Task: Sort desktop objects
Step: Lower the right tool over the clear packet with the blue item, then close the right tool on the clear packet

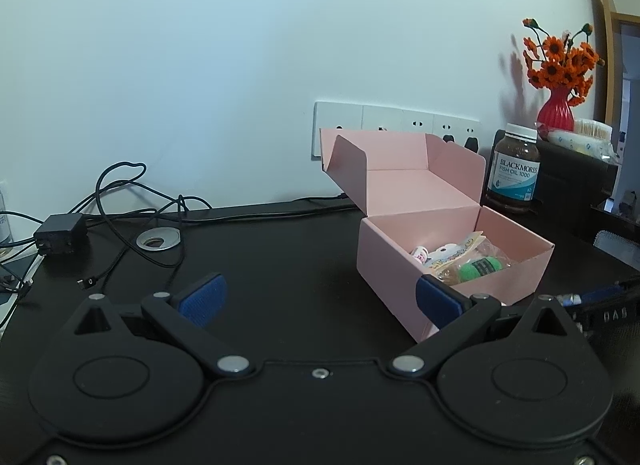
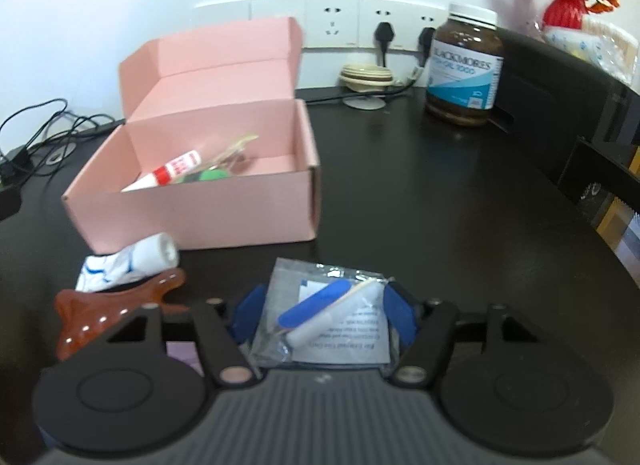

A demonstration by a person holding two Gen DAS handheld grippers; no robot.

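Amber clip (image 2: 116, 311): on the black desk (image 2: 440, 205), far left, touching the white roll (image 2: 132, 263).
Pink box (image 2: 200, 209): lid up, behind both.
Clear packet (image 2: 328, 317): lies between the right gripper (image 2: 324, 317) pads, jaws half-spread.
Left gripper (image 1: 320, 297): spread wide, empty, beside the box.

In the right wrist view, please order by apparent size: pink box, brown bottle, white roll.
1. pink box
2. brown bottle
3. white roll
The roll lies nearer the camera, so its true size is unsure.
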